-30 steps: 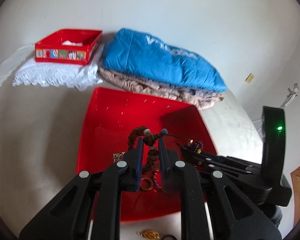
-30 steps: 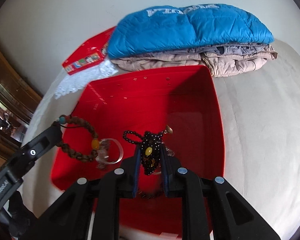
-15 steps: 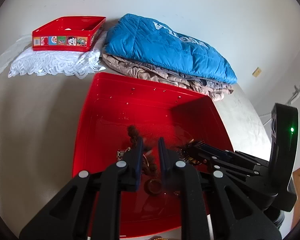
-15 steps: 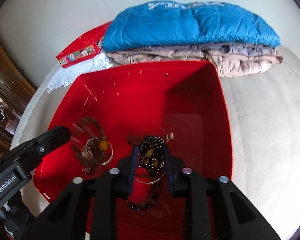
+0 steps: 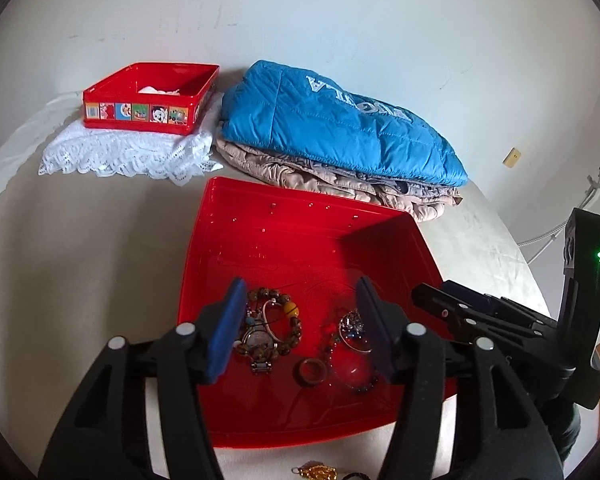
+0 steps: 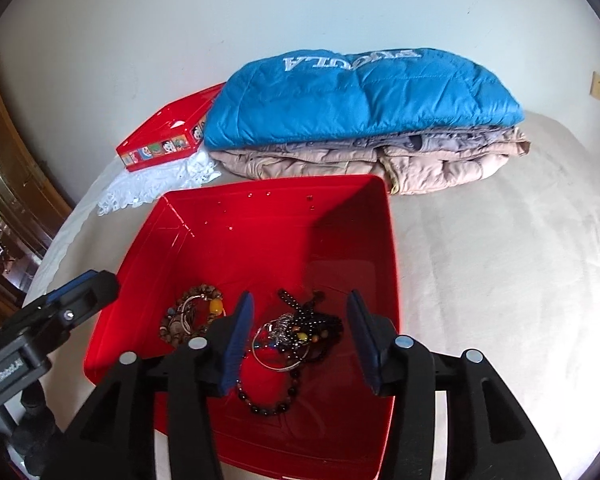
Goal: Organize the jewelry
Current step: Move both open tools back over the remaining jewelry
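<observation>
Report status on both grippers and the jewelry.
Left gripper and right gripper open, empty. Brown beaded bracelet and black beaded necklace lie in red plastic bin. Nothing blocking.

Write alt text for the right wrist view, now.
The right gripper, jaws wide open, hovers over a red bin holding a black bead necklace tangled with a silver bangle. A brown bead bracelet lies left of them; folded jackets sit behind.

Domestic bedroom: bed (image 6: 500, 260) with pale cover, folded jackets (image 6: 360, 120) stacked against plain wall, lace cloth (image 5: 128, 152), wooden furniture (image 6: 4, 168) alongside.
</observation>
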`<state>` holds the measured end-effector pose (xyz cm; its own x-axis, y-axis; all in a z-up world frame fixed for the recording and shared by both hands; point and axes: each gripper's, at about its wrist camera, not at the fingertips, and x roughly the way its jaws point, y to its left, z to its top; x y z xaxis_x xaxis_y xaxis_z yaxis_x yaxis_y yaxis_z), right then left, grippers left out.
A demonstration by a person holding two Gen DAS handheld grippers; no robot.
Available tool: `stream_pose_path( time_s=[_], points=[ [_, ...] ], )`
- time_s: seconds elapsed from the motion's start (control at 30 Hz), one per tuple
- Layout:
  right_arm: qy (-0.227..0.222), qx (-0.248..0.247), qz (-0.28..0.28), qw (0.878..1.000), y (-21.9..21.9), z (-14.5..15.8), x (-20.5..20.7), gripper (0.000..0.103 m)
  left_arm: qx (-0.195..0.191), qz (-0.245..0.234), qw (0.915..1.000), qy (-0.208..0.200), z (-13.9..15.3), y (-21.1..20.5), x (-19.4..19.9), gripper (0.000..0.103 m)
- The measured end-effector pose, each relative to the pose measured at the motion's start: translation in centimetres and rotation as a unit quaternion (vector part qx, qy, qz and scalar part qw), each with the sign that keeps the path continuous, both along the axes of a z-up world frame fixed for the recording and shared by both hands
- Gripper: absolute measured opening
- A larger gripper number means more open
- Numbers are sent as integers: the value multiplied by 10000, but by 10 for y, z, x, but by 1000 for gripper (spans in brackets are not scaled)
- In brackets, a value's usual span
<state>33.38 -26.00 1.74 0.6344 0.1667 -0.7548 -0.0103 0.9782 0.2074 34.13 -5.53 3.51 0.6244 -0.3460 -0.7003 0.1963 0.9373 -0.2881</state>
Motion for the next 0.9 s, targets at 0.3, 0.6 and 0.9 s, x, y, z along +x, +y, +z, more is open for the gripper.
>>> stream_pose_path(
  time_s=[0.3, 0.6, 0.9],
  points=[
    [134, -90, -196, 9997, -9, -2, -10, 65, 340, 491, 9978, -287, 13, 13, -12, 89],
    [76, -161, -172, 9997, -11, 9, -38, 96, 813, 561, 9950, -174, 14, 20, -32, 94],
    [230, -33, 23, 9997, -6, 12, -75, 99, 1157, 540, 9917, 172, 4, 31, -73, 95]
  ],
)
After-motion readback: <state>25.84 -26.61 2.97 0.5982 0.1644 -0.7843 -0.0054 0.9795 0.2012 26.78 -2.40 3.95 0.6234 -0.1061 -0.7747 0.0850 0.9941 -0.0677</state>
